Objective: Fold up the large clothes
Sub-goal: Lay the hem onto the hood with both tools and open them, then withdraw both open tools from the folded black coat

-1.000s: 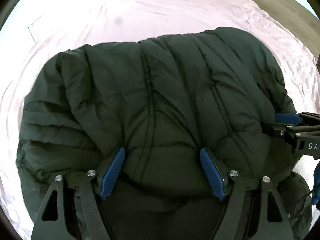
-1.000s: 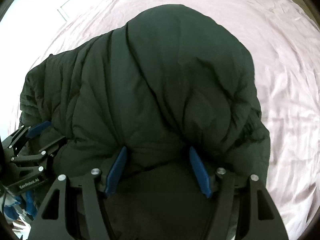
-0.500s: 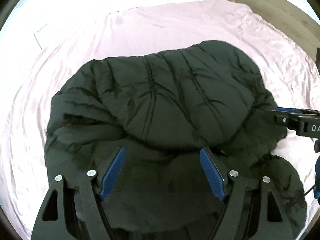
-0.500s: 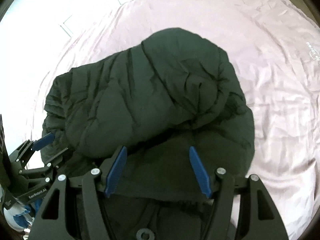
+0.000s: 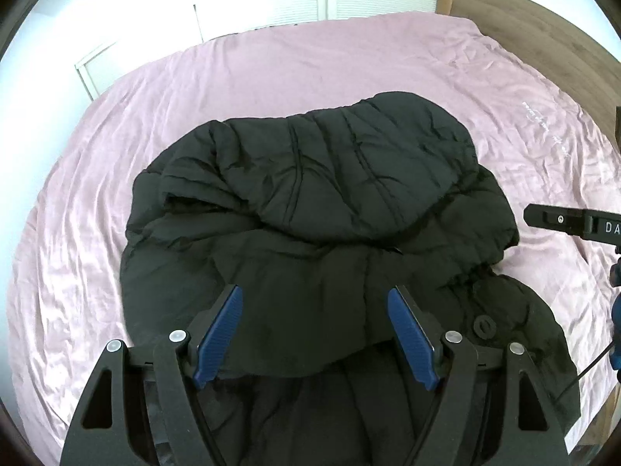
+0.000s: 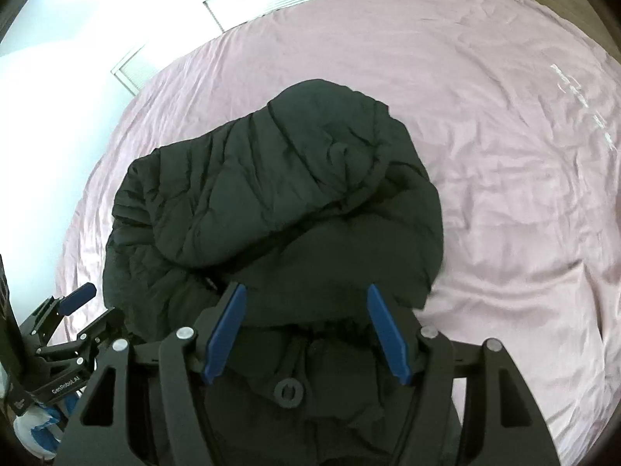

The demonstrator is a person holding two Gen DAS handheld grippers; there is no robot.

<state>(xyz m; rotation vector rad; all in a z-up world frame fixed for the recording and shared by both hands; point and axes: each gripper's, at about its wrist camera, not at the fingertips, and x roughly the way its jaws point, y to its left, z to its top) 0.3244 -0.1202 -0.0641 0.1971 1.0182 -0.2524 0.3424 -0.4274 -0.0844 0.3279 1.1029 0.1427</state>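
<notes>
Jacket (image 5: 310, 209), black and quilted, lies mid-frame on the pink bedsheet (image 5: 128, 132), its puffy quilted part doubled over the smoother part nearer the camera, probably so the bulk stacks into a compact bundle. A round snap or toggle (image 6: 288, 389) shows at the lower edge in the right view. Left gripper (image 5: 314, 334) hangs above the near hem, jaws wide, nothing between the blue pads (image 5: 219, 334). Right gripper (image 6: 306, 334) likewise wide and empty over the lower centre of the garment. Both look released, likely letting the fold settle. White louvred doors (image 5: 330, 0) upper centre; wooden headboard (image 5: 535, 27) upper right.
</notes>
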